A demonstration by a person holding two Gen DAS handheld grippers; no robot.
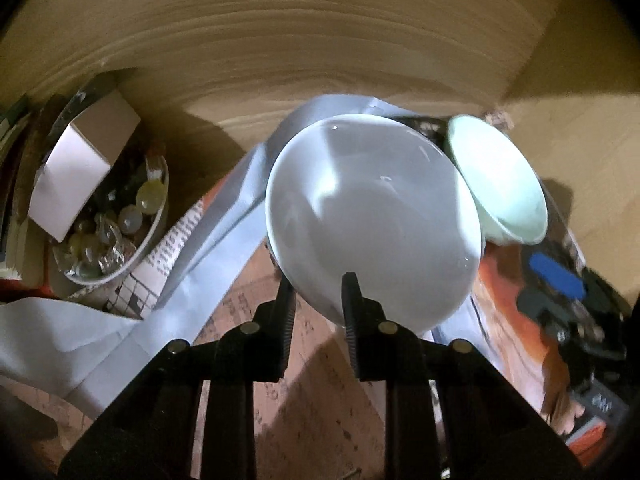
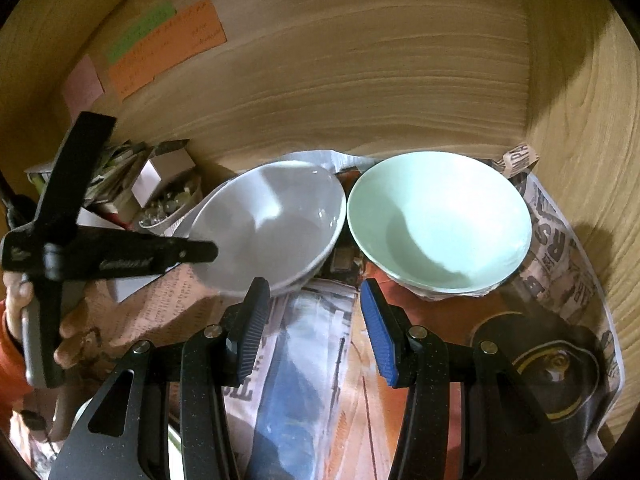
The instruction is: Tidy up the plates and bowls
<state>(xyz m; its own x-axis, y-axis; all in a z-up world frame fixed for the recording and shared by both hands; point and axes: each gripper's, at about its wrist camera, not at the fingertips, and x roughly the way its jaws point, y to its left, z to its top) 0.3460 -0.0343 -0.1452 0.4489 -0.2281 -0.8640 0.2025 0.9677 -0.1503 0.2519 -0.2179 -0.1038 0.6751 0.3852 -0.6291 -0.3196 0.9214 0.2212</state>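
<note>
Two bowls on newspaper (image 2: 560, 256) inside the wooden cabinet (image 2: 360, 80), side by side: left gripper (image 1: 318, 300) clamped on the near rim of the white bowl (image 1: 372, 216), mint bowl (image 2: 438, 216) just right of it, right gripper (image 2: 316, 324) jaws apart, holding nothing, short of both.

- The left wrist view looks steeply down along its black fingers, very close over the white bowl (image 1: 372, 220), which fills the middle of the frame.
- The right wrist view sits farther back and lower-angled, facing the wooden back wall (image 2: 360, 80).
- Both views share the white bowl (image 2: 272, 220), the mint-green bowl (image 1: 496, 176) (image 2: 436, 216), the newspaper lining (image 2: 560, 256) and the glass dish of marbles (image 1: 112, 232).
</note>
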